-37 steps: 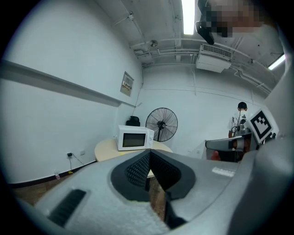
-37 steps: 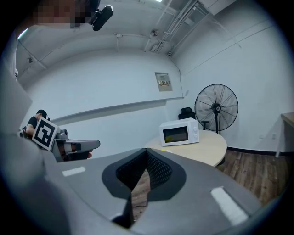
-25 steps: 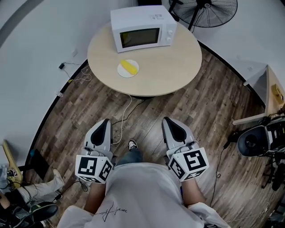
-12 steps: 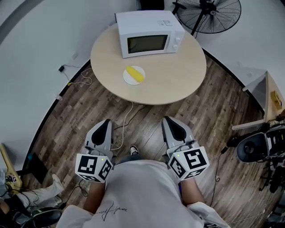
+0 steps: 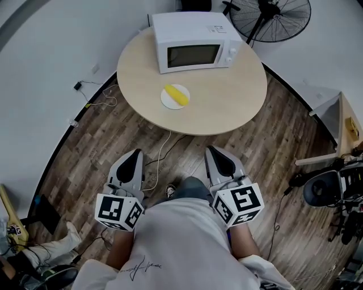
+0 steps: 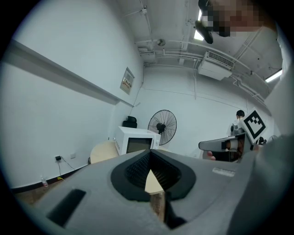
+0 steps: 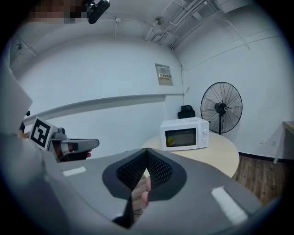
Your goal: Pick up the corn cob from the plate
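A yellow corn cob [image 5: 176, 95] lies on a small white plate [image 5: 168, 101] near the front of the round wooden table [image 5: 227, 96], just in front of the white microwave [image 5: 195, 39]. Both grippers are held low over the wooden floor, well short of the table. My left gripper [image 5: 134, 156] is shut with nothing in it. So is my right gripper [image 5: 218, 153], its jaws together and empty. In the left gripper view the microwave [image 6: 135, 142] shows past the closed jaws. The right gripper view also shows the microwave [image 7: 184, 133]. Neither gripper view shows the corn.
A standing fan [image 5: 272, 17] is behind the table at the right. A white cable [image 5: 161, 144] runs across the floor between me and the table. A black chair [image 5: 326, 190] and a pale cabinet [image 5: 337, 116] stand at the right. A wall socket [image 5: 78, 86] is at the left.
The table, plate and microwave have come nearer in the head view, shifting down and to the right. Both grippers keep their place in front of the body and stay shut.
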### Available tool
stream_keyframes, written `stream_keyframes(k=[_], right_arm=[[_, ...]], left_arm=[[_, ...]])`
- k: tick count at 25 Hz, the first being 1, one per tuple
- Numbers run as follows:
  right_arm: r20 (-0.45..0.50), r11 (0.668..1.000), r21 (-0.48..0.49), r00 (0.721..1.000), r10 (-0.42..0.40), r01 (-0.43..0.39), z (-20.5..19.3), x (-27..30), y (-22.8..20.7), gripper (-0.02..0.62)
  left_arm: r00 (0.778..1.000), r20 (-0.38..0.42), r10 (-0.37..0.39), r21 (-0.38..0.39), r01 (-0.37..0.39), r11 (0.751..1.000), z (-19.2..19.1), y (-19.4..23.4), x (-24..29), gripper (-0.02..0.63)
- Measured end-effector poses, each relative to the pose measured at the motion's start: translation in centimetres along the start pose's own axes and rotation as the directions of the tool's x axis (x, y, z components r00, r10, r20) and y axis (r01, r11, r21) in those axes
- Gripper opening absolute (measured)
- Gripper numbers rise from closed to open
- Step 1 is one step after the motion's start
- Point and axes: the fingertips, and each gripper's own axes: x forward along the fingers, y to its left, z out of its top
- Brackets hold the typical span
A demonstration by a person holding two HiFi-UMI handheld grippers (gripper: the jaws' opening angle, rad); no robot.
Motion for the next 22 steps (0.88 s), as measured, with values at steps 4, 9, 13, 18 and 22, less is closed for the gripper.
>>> stream_keyframes(k=[4, 9, 13, 18, 22], right_arm=[[0.009, 1.0, -0.016, 1.0, 0.025, -0.025, 0.8, 1.3, -0.2, 0.011], [0.019, 0.999, -0.021, 0.999, 0.032, -0.032, 1.8, 3.9, -2.1, 0.012], [0.018, 0.999, -0.027, 0.999, 0.044, -0.044, 2.9, 6.4, -3.7, 0.012], [0.016, 0.997, -0.028, 0.997, 0.073, -0.072, 4.4, 10.0, -5.7, 0.012], [0.012, 0.994, -0.037, 0.995, 0.099, -0.099, 5.6, 12.8, -7.4, 0.012]], left_arm=[[1.0, -0.014, -0.024, -0.015, 0.024, 1.0, -0.1, 0.2, 1.5, -0.008], [1.0, -0.009, -0.027, -0.015, 0.027, 1.0, 0.5, 0.7, 4.3, -0.009], [1.0, -0.001, -0.015, -0.022, 0.015, 1.0, 1.6, 1.6, 7.0, -0.008], [1.0, -0.012, 0.014, 0.003, -0.014, 1.0, 3.0, 3.1, 11.2, -0.009], [0.998, -0.017, 0.059, 0.001, -0.059, 0.998, 3.9, 4.5, 14.1, -0.009]])
